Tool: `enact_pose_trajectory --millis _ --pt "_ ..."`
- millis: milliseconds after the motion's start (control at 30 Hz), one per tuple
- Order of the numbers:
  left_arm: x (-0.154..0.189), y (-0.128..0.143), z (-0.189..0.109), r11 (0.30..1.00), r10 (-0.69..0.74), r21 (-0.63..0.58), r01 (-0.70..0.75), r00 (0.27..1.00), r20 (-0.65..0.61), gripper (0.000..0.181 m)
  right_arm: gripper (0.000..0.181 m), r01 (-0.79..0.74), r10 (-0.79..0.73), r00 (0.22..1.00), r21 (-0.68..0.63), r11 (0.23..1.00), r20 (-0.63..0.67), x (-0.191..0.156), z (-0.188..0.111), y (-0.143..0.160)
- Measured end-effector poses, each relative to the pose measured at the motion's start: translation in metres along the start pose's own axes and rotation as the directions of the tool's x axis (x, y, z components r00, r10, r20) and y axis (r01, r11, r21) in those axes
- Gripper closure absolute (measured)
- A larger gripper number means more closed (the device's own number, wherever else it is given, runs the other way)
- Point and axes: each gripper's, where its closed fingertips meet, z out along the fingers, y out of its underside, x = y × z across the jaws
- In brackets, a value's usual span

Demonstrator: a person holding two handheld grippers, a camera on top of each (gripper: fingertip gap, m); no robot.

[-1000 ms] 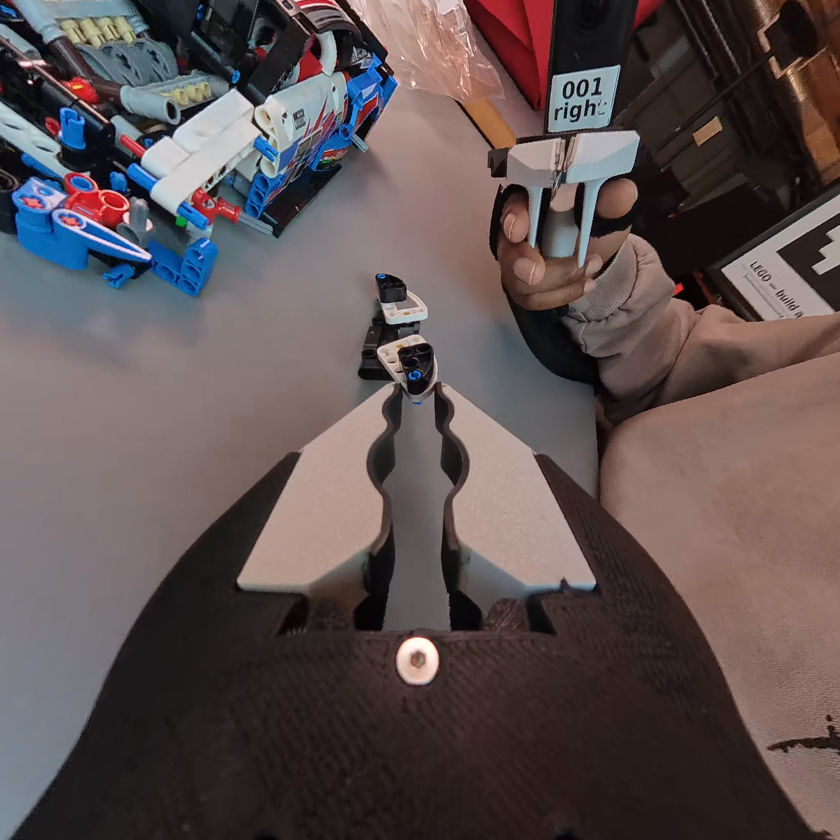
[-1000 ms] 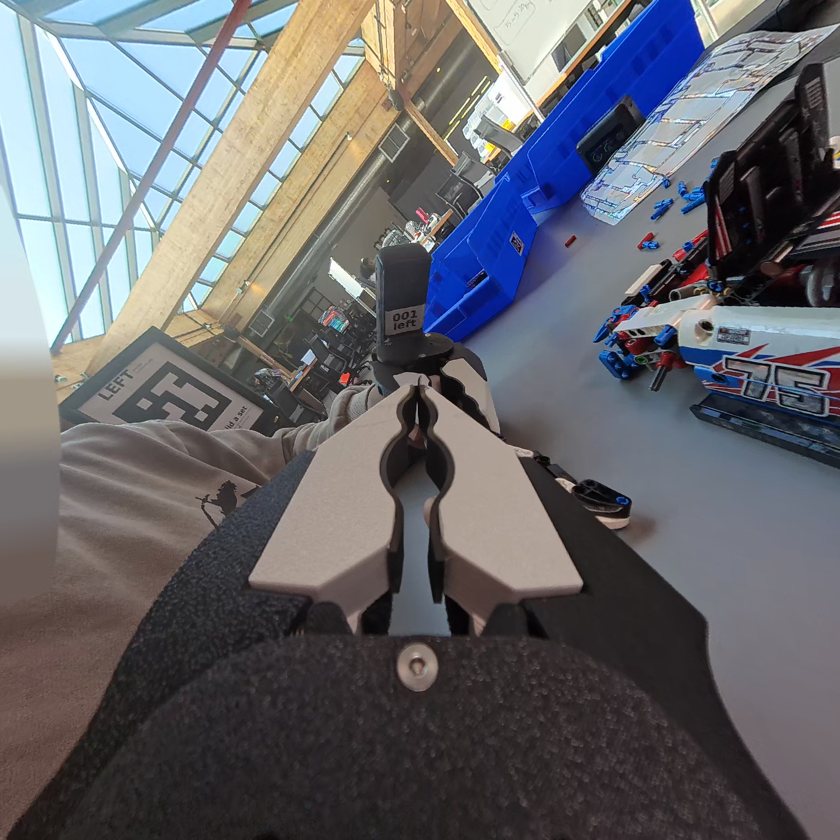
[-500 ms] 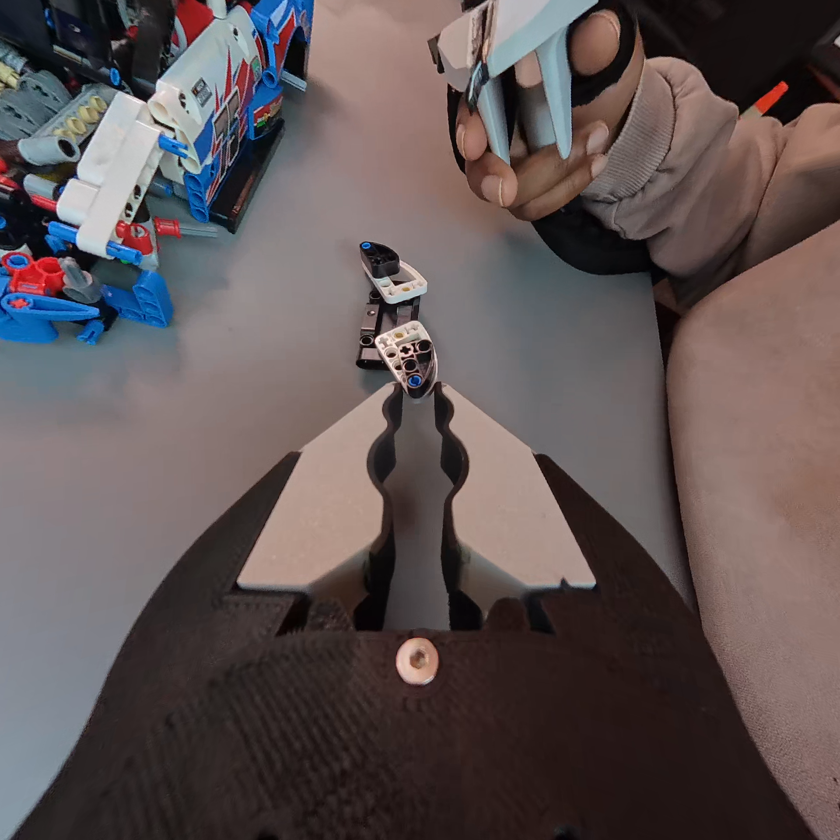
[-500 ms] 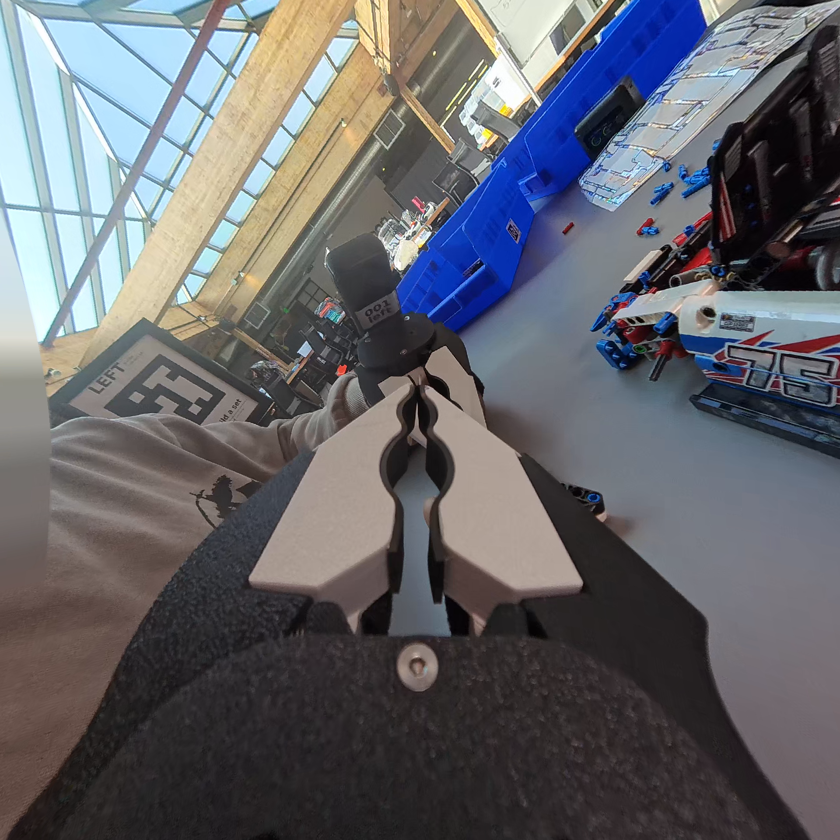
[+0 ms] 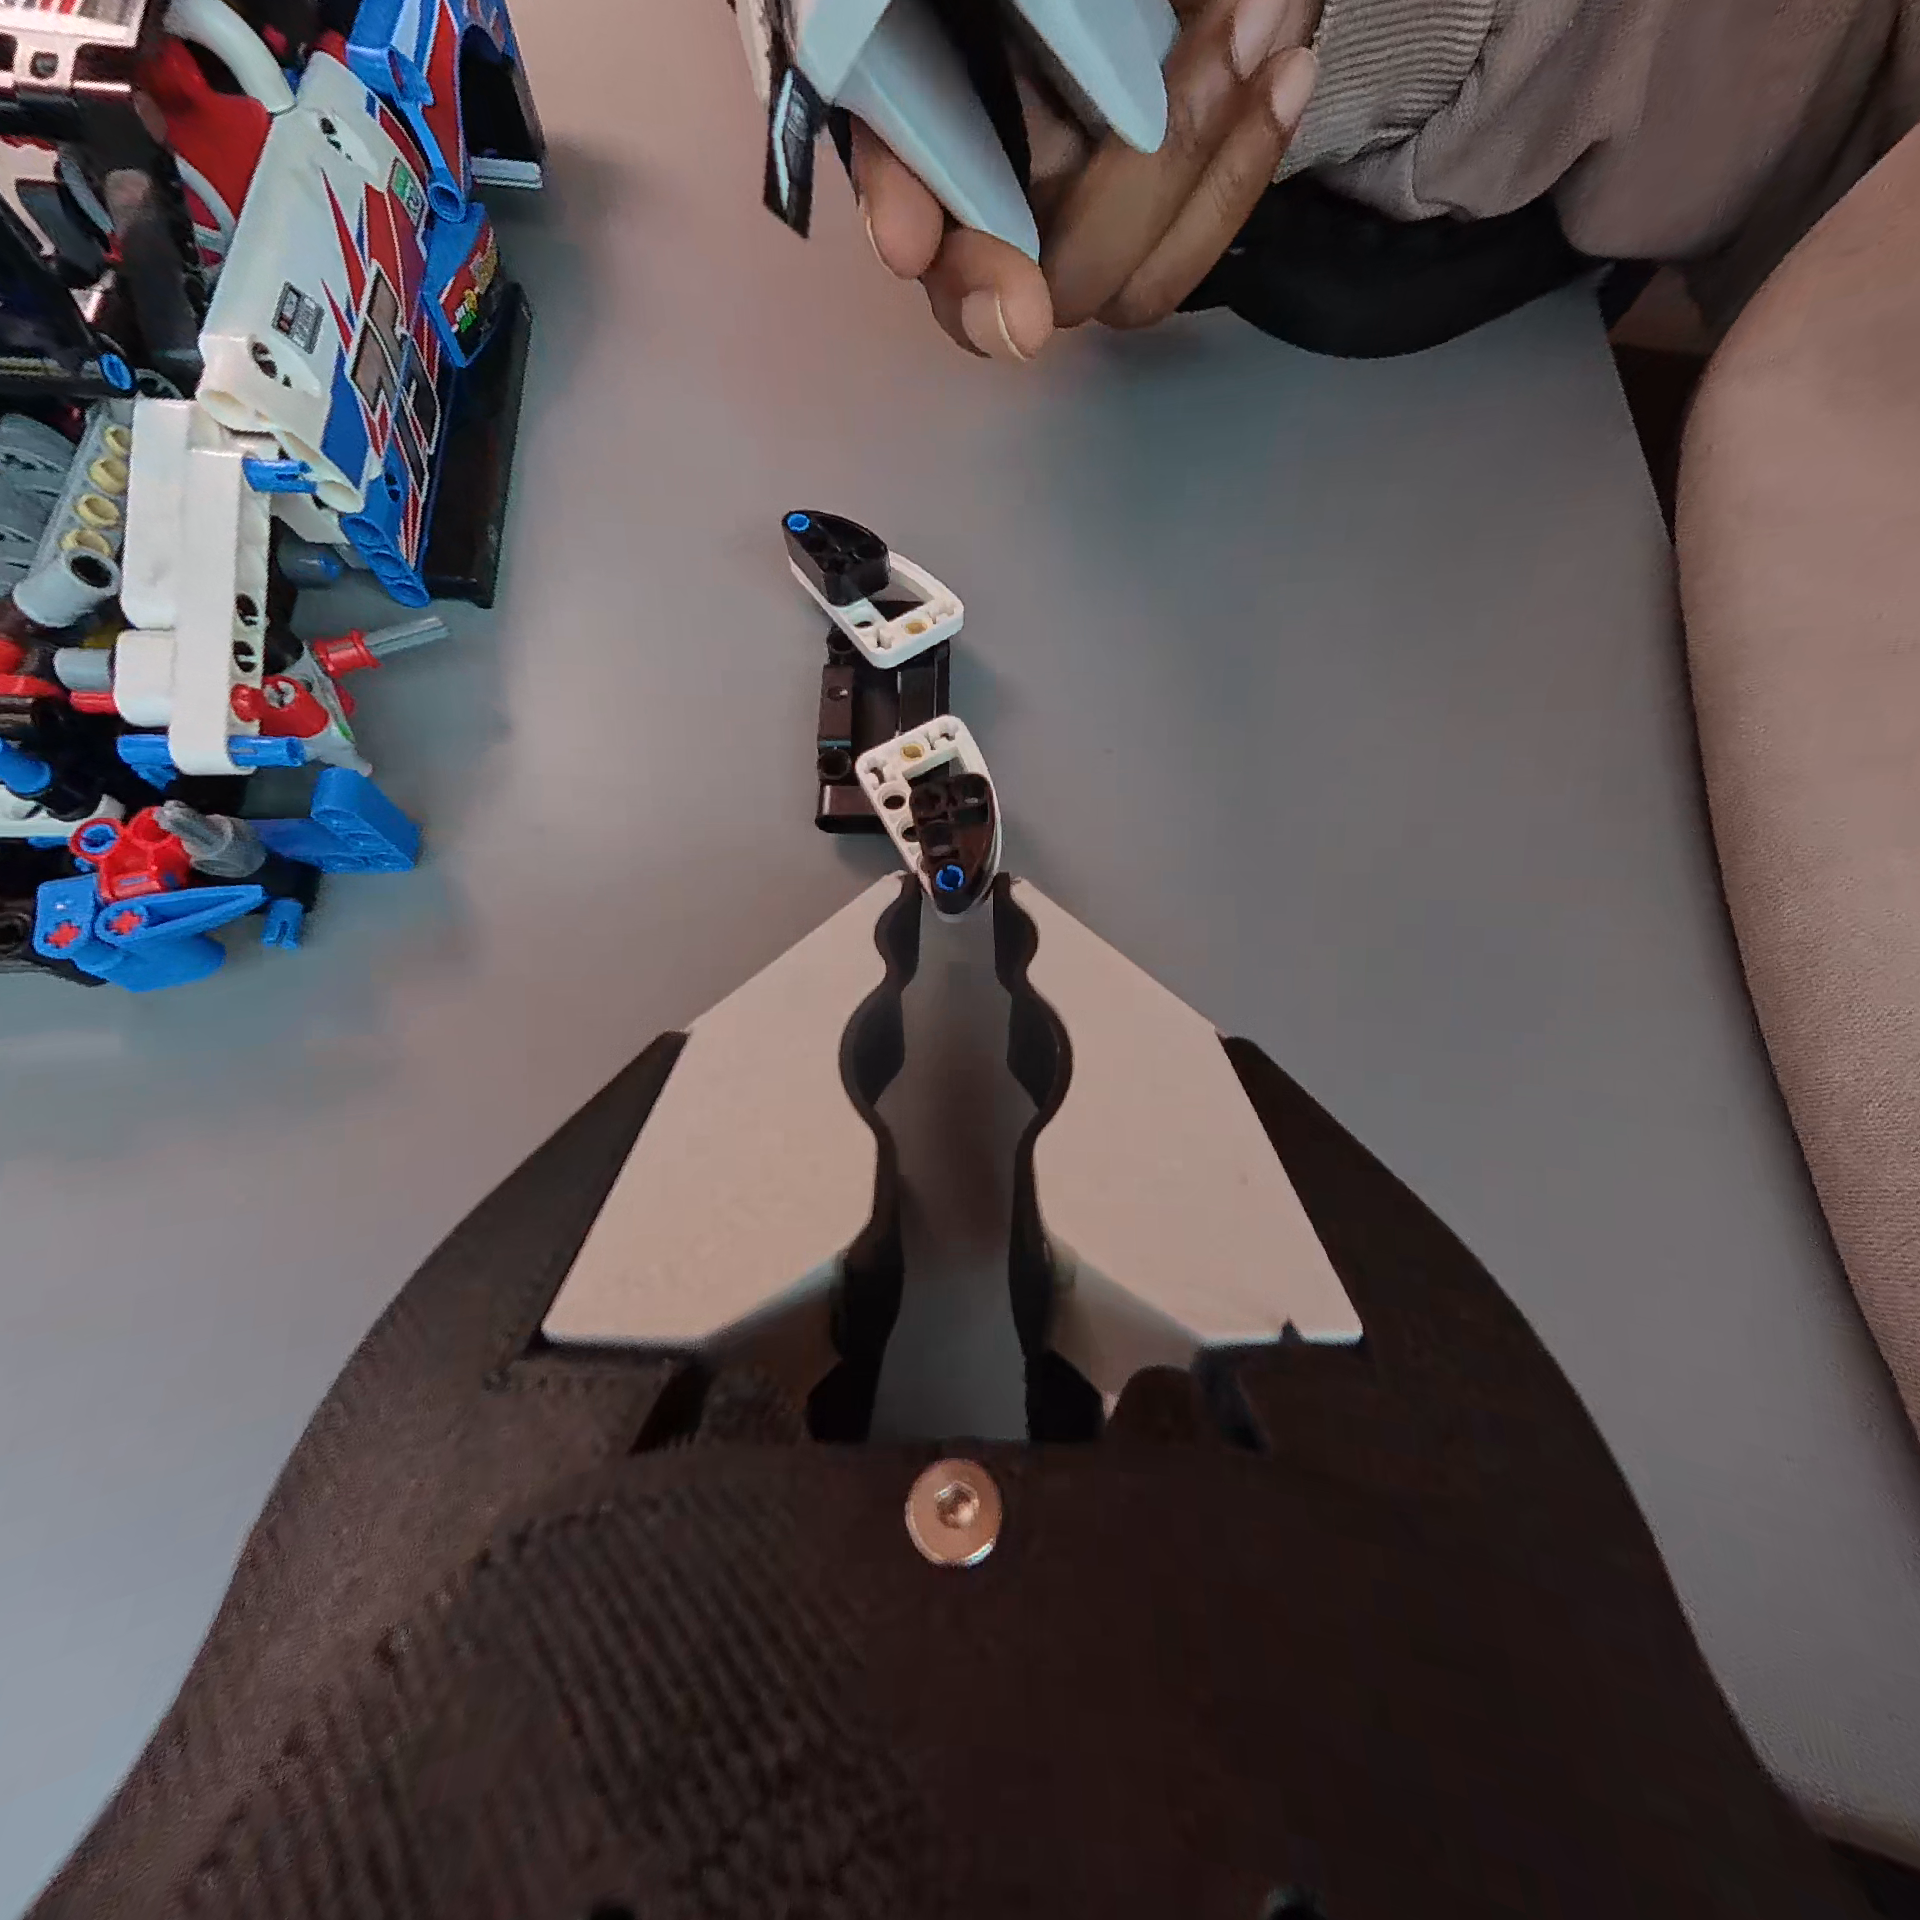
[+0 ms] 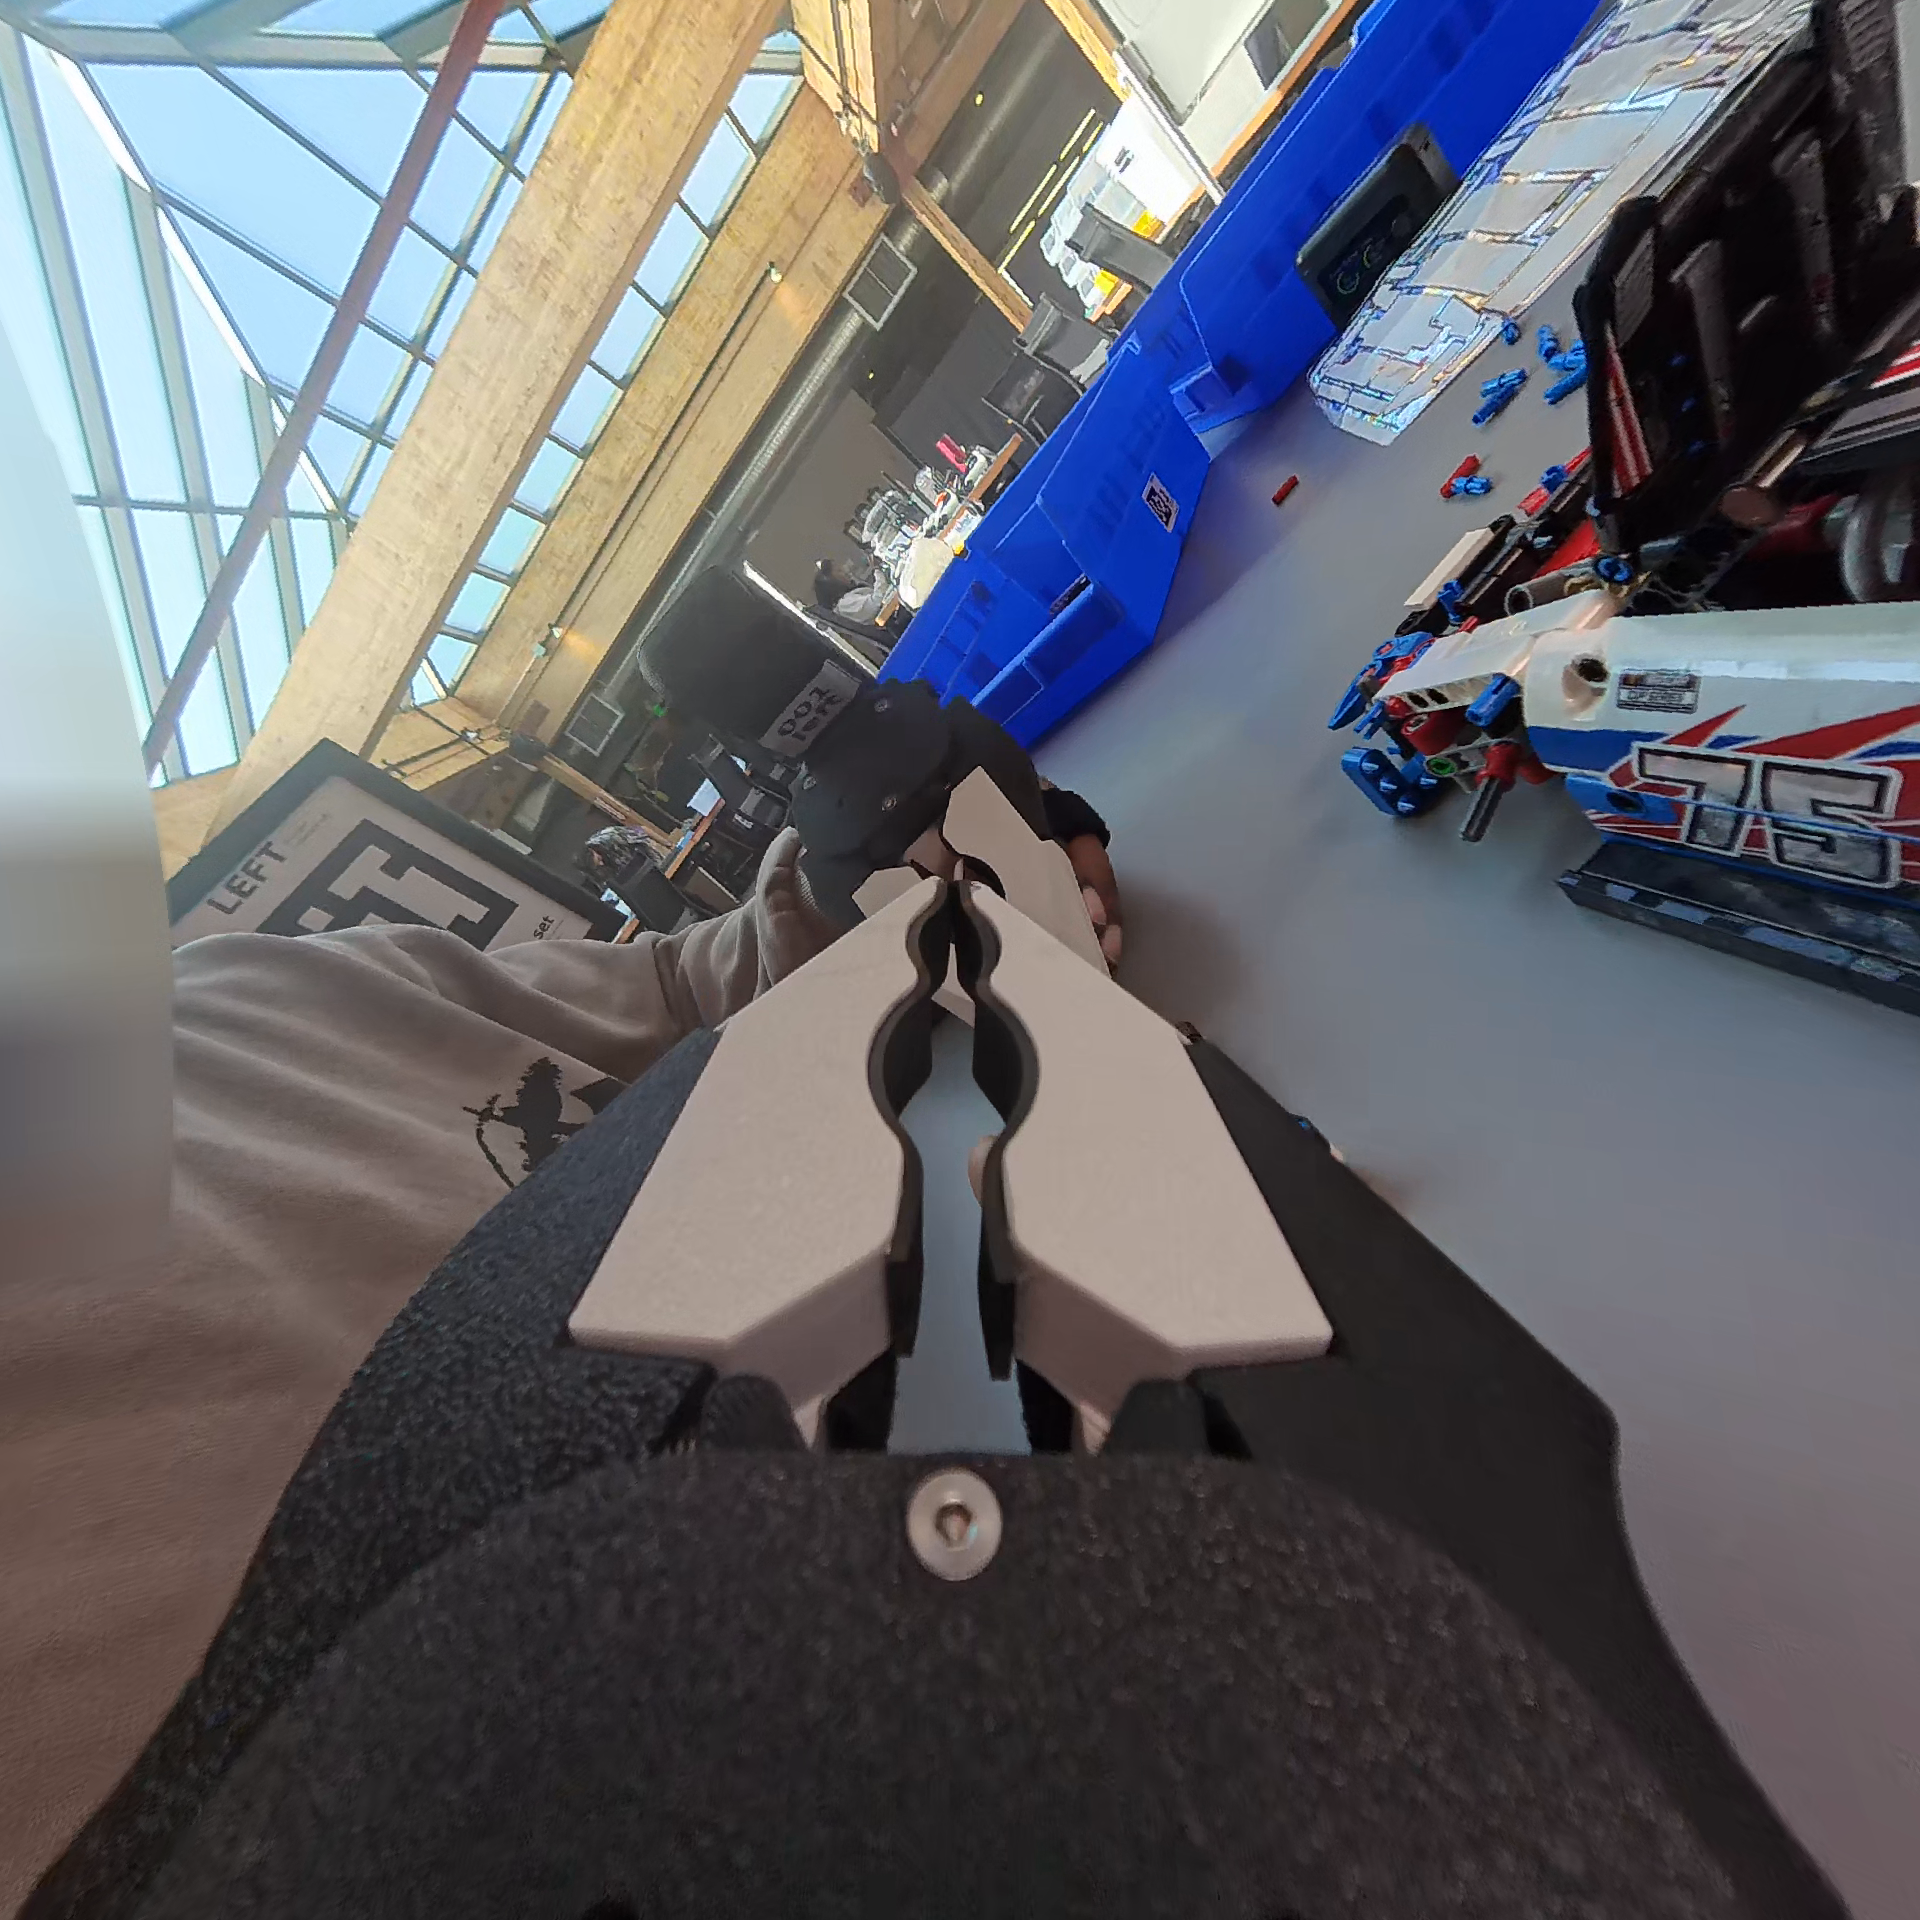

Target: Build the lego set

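Observation:
A small black and white lego sub-assembly (image 5: 894,686) with blue pins stretches away from my left gripper (image 5: 951,896). The left gripper is shut on its near tip and holds it just over the grey table (image 5: 1299,623). The partly built white, blue and red lego car (image 5: 312,364) stands at the left; it also shows in the right wrist view (image 6: 1714,810). My right gripper (image 6: 956,906) is shut and empty and points at the left gripper (image 6: 1008,862). In the left wrist view the right gripper (image 5: 935,114) is at the top, held in a hand (image 5: 1049,260).
Blue bins (image 6: 1143,468), a clear plastic sheet (image 6: 1558,239) and loose blue and red pieces (image 6: 1507,384) lie at the table's far side. A framed marker board (image 6: 364,883) stands behind a person's beige sleeve (image 6: 468,997). The table edge (image 5: 1631,395) runs at the right. One gripper's finger ends stand about 11 cm off the other's.
The left gripper has tipped and moved on with the sub-assembly still in it. The car and the hand with the right gripper now sit closer and higher in its view. The right gripper stays shut.

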Motion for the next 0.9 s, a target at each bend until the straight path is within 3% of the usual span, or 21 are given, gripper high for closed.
enact_pose_trajectory --millis 567,733,900 --pt "-0.011 -0.002 -0.011 0.999 -0.016 0.037 0.014 0.999 0.051 0.161 0.181 -0.028 0.028 0.999 0.000 1.000 0.015 0.004 -0.001 0.000" --pt "-0.019 -0.023 -0.024 0.974 -0.134 0.193 0.121 0.990 0.054 0.159 0.181 -0.029 0.029 0.999 0.004 1.000 0.030 0.000 0.001 -0.001" --pt "-0.022 -0.051 -0.033 0.898 -0.257 0.369 0.240 0.966 -0.002 0.160 0.181 -0.038 0.037 0.998 0.009 0.999 0.054 -0.005 0.002 -0.001"
